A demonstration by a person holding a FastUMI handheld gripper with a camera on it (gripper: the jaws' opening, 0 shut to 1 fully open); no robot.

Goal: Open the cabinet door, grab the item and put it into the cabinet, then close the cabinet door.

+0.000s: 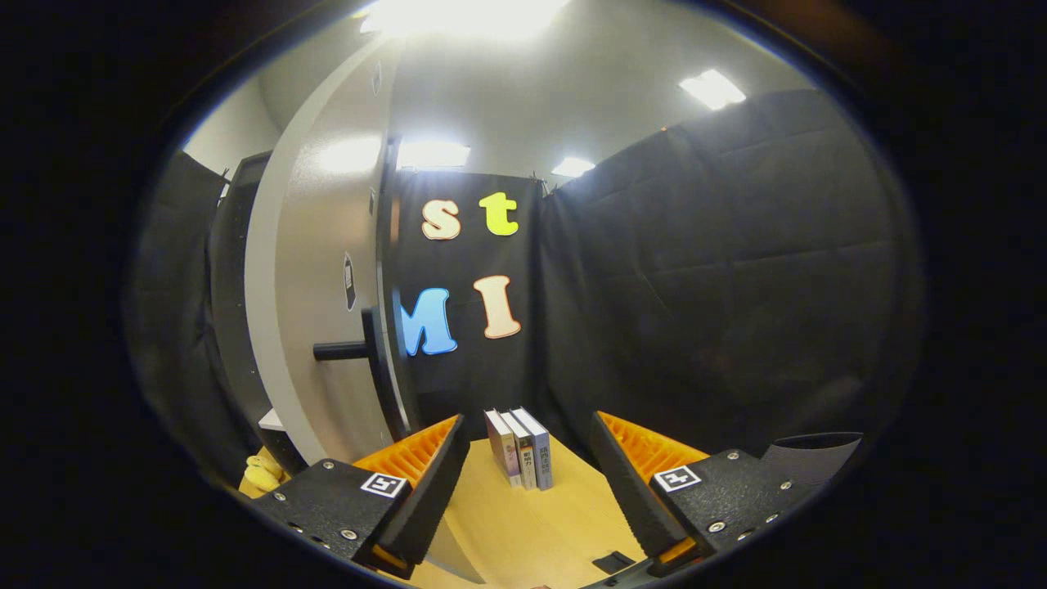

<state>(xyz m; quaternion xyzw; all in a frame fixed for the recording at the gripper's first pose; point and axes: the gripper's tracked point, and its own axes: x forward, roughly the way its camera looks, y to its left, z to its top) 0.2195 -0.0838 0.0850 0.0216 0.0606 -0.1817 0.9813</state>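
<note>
My claw (530, 458) is spread wide and holds nothing. The books (520, 448) stand upright on the table (523, 532) straight ahead, just beyond my fingertips, tall axis vertical, spines toward me. The cabinet door (315, 311) hangs open to the left, its handle (343, 350) jutting out; the cabinet's inside is hidden behind it.

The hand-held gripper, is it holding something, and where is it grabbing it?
Nothing is held. The hand-held gripper is open, its fingers apart with only bare wooden table between them. The three books stand upright just ahead, untouched.
</note>
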